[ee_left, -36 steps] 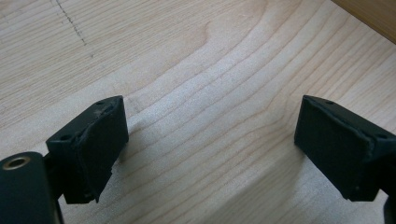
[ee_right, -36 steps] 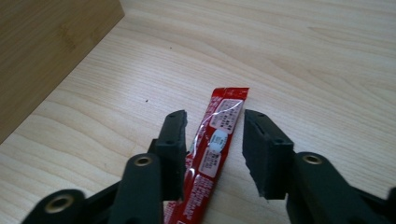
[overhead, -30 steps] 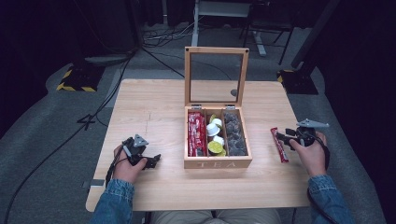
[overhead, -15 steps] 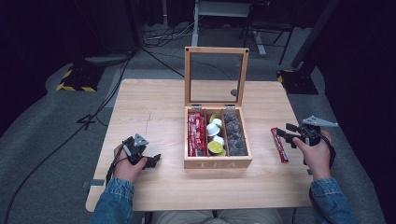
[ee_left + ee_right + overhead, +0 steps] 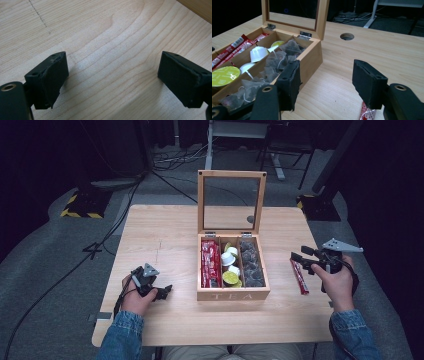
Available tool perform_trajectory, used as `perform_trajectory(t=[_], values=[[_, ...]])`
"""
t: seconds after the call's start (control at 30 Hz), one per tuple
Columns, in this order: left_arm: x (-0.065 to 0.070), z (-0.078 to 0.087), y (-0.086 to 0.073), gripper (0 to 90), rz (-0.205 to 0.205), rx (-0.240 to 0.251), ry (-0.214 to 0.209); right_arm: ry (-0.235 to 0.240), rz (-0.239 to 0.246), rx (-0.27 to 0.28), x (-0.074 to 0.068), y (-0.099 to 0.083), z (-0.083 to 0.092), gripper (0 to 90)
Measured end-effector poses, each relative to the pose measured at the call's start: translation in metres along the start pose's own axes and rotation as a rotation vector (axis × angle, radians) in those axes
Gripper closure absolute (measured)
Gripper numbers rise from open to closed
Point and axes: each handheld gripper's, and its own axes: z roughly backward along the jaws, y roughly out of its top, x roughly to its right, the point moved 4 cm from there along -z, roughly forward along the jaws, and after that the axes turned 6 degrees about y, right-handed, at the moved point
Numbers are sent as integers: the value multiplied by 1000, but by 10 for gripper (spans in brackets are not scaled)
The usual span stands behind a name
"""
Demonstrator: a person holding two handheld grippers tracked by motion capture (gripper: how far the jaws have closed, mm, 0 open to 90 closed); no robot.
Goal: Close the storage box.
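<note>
Red sachet (image 5: pixel 299 276) lies lengthwise on the table (image 5: pixel 165 235), just below the right gripper (image 5: pixel 303 259), whose fingers stand open, empty. Left gripper (image 5: pixel 165 291), far side of the tea box (image 5: pixel 233 295), is likewise open and empty.

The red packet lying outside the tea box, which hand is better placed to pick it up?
The right. Its tongs hang open just beside the red packet; the left tongs sit across the tea box.

The wooden tea box (image 5: pixel 233 295) stands open on the bench, lid upright, holding red sachets (image 5: pixel 210 262), capsules (image 5: pixel 230 260) and grey tea bags (image 5: pixel 251 265); one red sachet (image 5: pixel 299 277) lies right of it
</note>
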Motion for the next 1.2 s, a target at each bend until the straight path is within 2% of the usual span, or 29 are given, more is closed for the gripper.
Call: perform_trajectory(t=[0.17, 0.4, 0.67, 0.97, 1.2], values=[[0, 0, 0, 100, 0, 0, 0, 6, 19, 8, -3, 12, 1, 402], [0, 0, 0, 101, 2, 2, 2, 25, 58, 13, -5, 42, -2, 398], [0, 0, 0, 103, 1, 1, 4, 35, 81, 21, -1, 68, -10, 395], [0, 1, -1, 109, 1, 3, 8, 52, 108, 10, 2, 97, -29, 390], [0, 1, -1, 109, 2, 2, 7, 69, 123, 13, 5, 124, -51, 389]])
